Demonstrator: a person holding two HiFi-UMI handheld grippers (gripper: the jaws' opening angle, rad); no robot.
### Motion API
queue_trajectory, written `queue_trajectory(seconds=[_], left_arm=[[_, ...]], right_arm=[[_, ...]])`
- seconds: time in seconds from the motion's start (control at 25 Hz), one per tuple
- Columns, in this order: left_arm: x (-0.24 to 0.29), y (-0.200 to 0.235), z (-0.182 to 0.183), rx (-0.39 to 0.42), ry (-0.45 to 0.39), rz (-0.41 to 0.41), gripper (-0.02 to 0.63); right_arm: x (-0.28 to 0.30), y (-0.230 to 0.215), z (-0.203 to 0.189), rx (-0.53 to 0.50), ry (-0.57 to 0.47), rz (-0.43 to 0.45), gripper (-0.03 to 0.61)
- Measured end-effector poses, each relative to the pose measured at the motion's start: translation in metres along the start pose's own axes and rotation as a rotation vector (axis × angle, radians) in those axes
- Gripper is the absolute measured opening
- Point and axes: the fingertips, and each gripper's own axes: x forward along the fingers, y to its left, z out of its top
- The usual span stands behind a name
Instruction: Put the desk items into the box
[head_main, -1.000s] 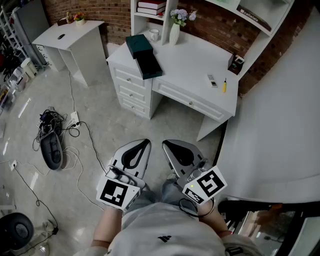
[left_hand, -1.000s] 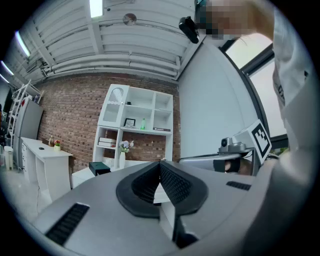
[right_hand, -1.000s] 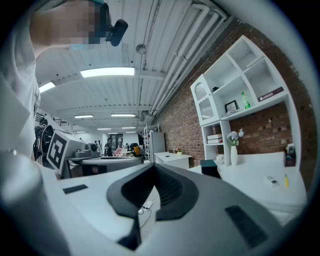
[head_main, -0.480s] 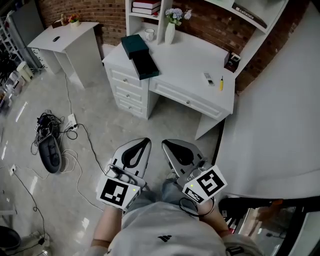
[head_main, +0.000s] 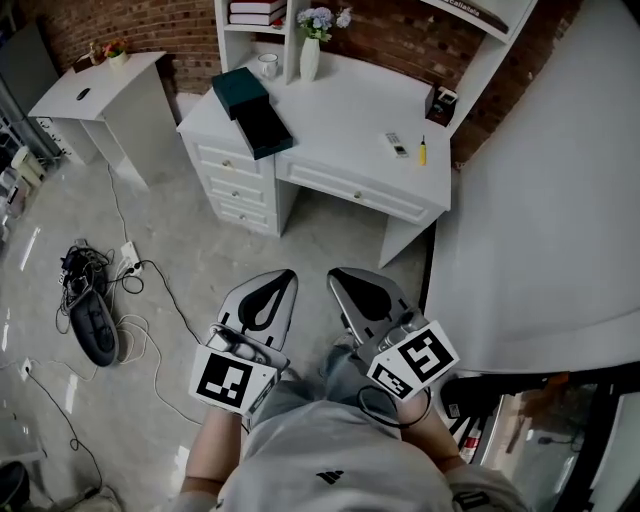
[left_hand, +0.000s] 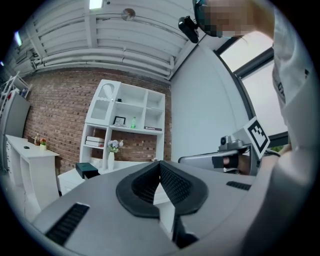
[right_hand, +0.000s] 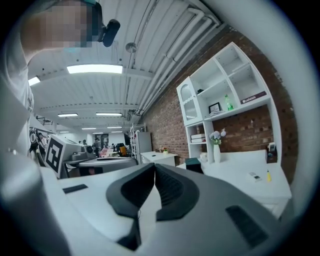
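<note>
Left tongs (head_main: 284, 276) and right tongs (head_main: 336, 273), both closed and empty, hang well short of the counter (head_main: 350, 105). Reaching in closed could nudge the counter's remote (head_main: 397, 144) off.

Illumination was even and moderately bright, supplied from overhead by ceiling strip lights (right_hand: 95, 69), which left pale glare streaks on the glossy floor (head_main: 200, 240) and a soft shadow beneath the desk (head_main: 340, 110). The head view was sharp, with mild barrel distortion. Both gripper views were fisheye: straight lines bowed, the corners fell to a black vignette, and the nearest surfaces were slightly out of focus.
</note>
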Motion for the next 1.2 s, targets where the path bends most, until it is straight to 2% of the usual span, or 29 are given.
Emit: queue_trajectory(seconds=[0.16, 0.4, 0.72, 0.92, 1.2], left_arm=[[0.031, -0.006, -0.001, -0.017, -0.008, -0.050, 0.012], [0.085, -0.012, -0.002, -0.003, -0.003, -0.073, 0.012], [0.174, -0.018, 0.000, -0.010, 0.001, -0.110, 0.012], [0.232, -0.036, -0.001, -0.008, 0.012, -0.163, 0.012], [0.299, -0.062, 0.000, 0.002, -0.002, -0.193, 0.012]], right_arm=[[-0.007, -0.029, -0.002, -0.006, 0.005, -0.056, 0.011], [-0.014, -0.086, 0.002, 0.012, -0.012, -0.105, 0.011], [-0.011, -0.174, 0.018, 0.007, -0.026, -0.136, 0.011], [-0.021, -0.231, 0.024, 0.008, -0.022, -0.158, 0.011], [-0.039, -0.293, 0.020, 0.015, -0.011, -0.180, 0.011]])
